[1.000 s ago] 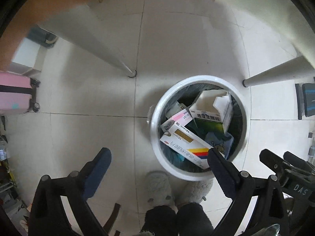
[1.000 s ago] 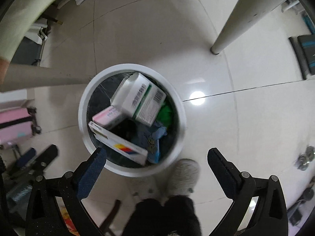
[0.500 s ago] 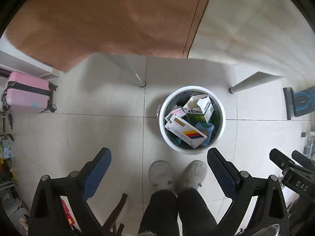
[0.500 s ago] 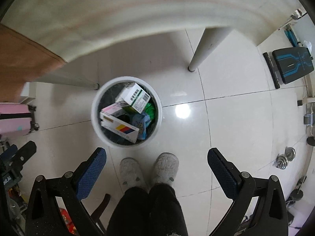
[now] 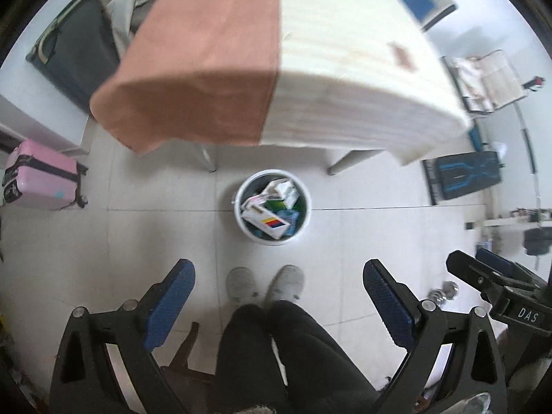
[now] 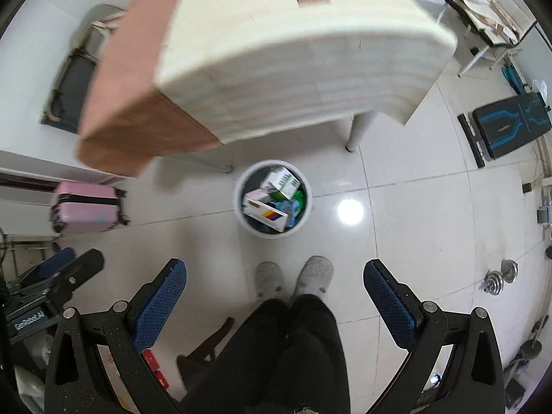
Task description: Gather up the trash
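Boxes (image 5: pixel 267 219) already fill the white bin (image 5: pixel 241 219) on the floor under the table (image 5: pixel 345 69) edge, and with left gripper (image 5: pixel 277 302) and right gripper (image 6: pixel 276 298) both spread and empty high above, another piece dropped in could bounce off the heap.

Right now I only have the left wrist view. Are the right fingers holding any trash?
Observer: No. In the right wrist view the right gripper is open, with nothing between its fingers.
Operator: Is there anything on the floor near the bin that I'm missing?
Observer: A bright light glare sits on the tile just right of the trash bin, apart from it.
Operator: Any loose trash closer to me?
Observer: A small red item lies on the floor, partly hidden behind one of that gripper's fingers. It's too hidden to identify.
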